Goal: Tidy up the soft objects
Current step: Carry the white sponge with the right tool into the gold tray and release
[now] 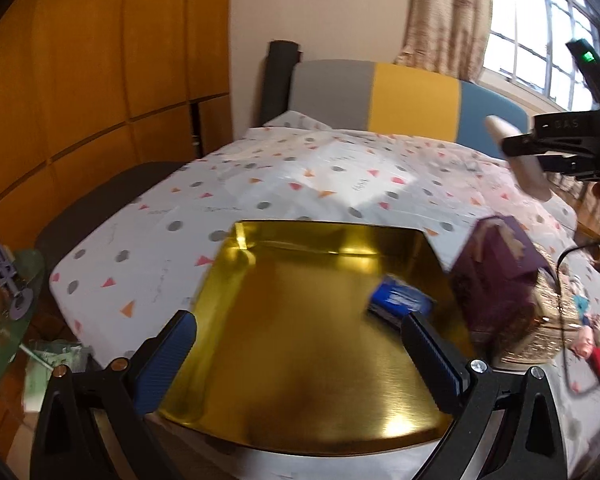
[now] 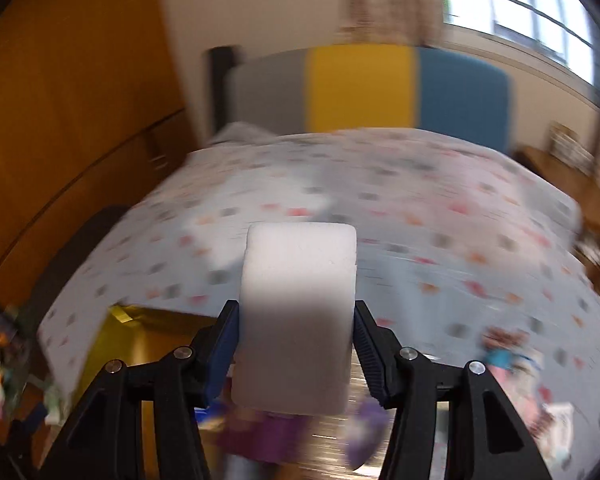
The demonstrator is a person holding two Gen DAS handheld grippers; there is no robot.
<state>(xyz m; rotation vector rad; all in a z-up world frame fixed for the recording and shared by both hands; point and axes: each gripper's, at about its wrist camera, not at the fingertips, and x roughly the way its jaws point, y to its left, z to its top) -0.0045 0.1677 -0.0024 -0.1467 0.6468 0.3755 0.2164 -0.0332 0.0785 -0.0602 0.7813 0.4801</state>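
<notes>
Tray [image 1: 300,360] on the bed [image 1: 300,176], packet [image 1: 398,302] in its right part, box [image 1: 496,276] right of tray, headboard [image 1: 416,96] behind.

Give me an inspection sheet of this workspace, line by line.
Surface: bed with a patterned sheet; a gold tray lies on its near end.
Job's things: white sponge block held in the air; blue packet lying in the tray, at its right side.
Clutter: purple box and a glittery basket right of the tray.
Grippers: right gripper, jaws closed on the sponge block; left gripper, jaws apart and empty above the tray.
Cables: thin dark wire looping past the basket.
Surroundings: orange wardrobe, grey-yellow-blue headboard, curtain, window.
</notes>
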